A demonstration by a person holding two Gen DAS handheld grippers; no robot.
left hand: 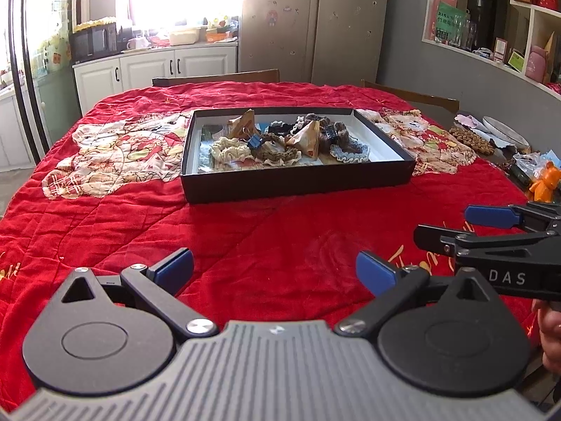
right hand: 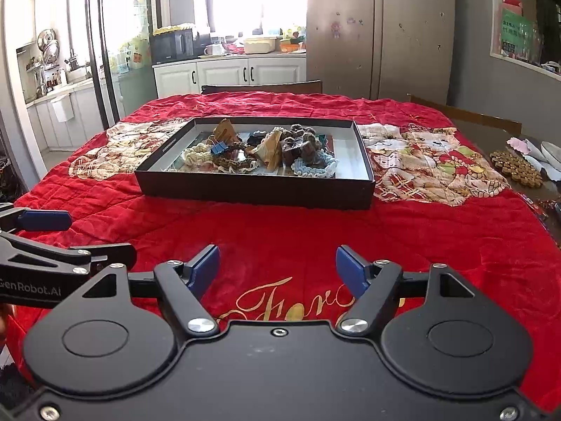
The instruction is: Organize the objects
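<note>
Both grippers spread wide, holding nothing: left gripper, right gripper. Bare red quilt runs between them and the black box. Box sits mid-table, far of both grippers, piled with scrunchies and a blue binder clip.

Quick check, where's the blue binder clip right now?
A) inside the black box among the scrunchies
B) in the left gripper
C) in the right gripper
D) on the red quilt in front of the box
A: the blue binder clip lies inside the black box beside the cream scrunchie; the left gripper and right gripper are both open and hold nothing.
</note>
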